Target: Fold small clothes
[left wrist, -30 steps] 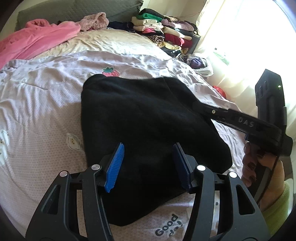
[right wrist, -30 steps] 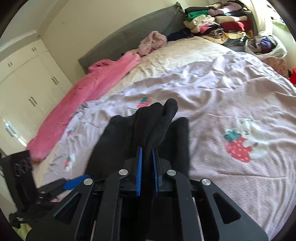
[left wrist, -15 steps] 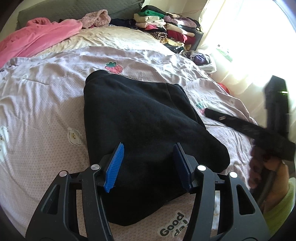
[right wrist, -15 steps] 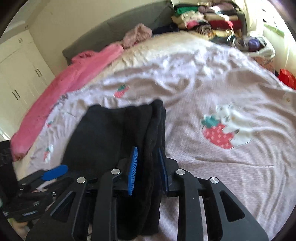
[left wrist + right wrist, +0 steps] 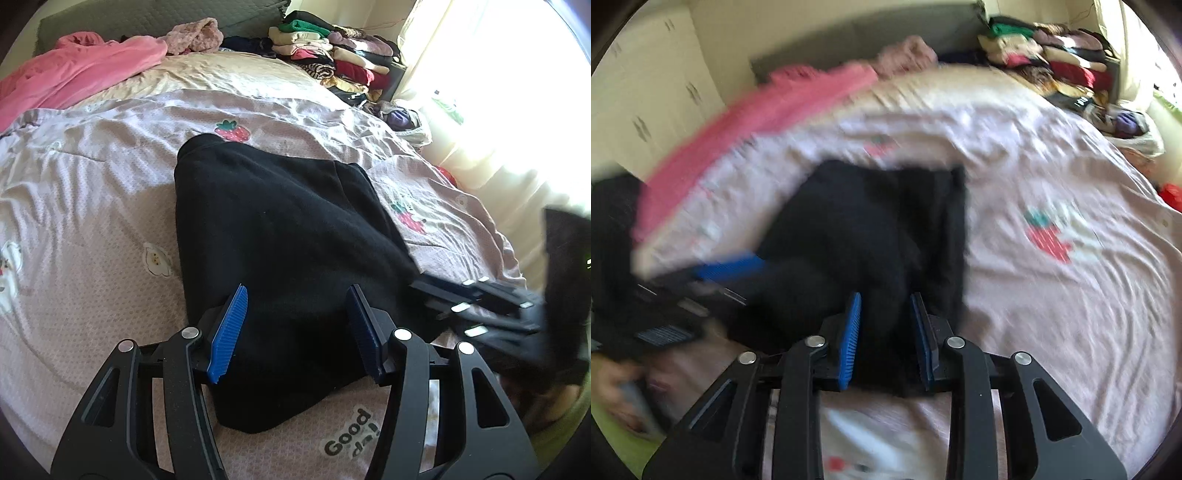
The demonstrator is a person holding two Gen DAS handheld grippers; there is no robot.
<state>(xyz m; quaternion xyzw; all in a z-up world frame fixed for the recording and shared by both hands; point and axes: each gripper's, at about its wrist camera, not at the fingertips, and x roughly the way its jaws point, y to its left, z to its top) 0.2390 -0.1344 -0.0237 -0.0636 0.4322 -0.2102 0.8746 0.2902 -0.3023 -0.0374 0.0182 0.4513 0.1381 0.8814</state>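
A black garment (image 5: 288, 229) lies folded on the pale pink bedspread (image 5: 92, 206). My left gripper (image 5: 297, 328) hovers open over its near edge, the blue pads wide apart with nothing pinched between them. The right wrist view is blurred by motion. There my right gripper (image 5: 886, 339) sits low at the near right corner of the black garment (image 5: 871, 229). Its jaws are opening, and a ridge of black cloth still lies between the pads without being squeezed. In the left wrist view the right gripper (image 5: 432, 295) reaches in from the right edge, with a hand behind it.
A pink garment (image 5: 81, 70) is spread along the far left of the bed. Stacks of folded clothes (image 5: 332, 55) stand at the far right by the bright curtained window. White wardrobe doors (image 5: 646, 110) are on the left.
My right gripper went from shut on a raised fold of the black garment to open, sinking toward the garment's near corner. The fold now lies flat. The left gripper stayed put.
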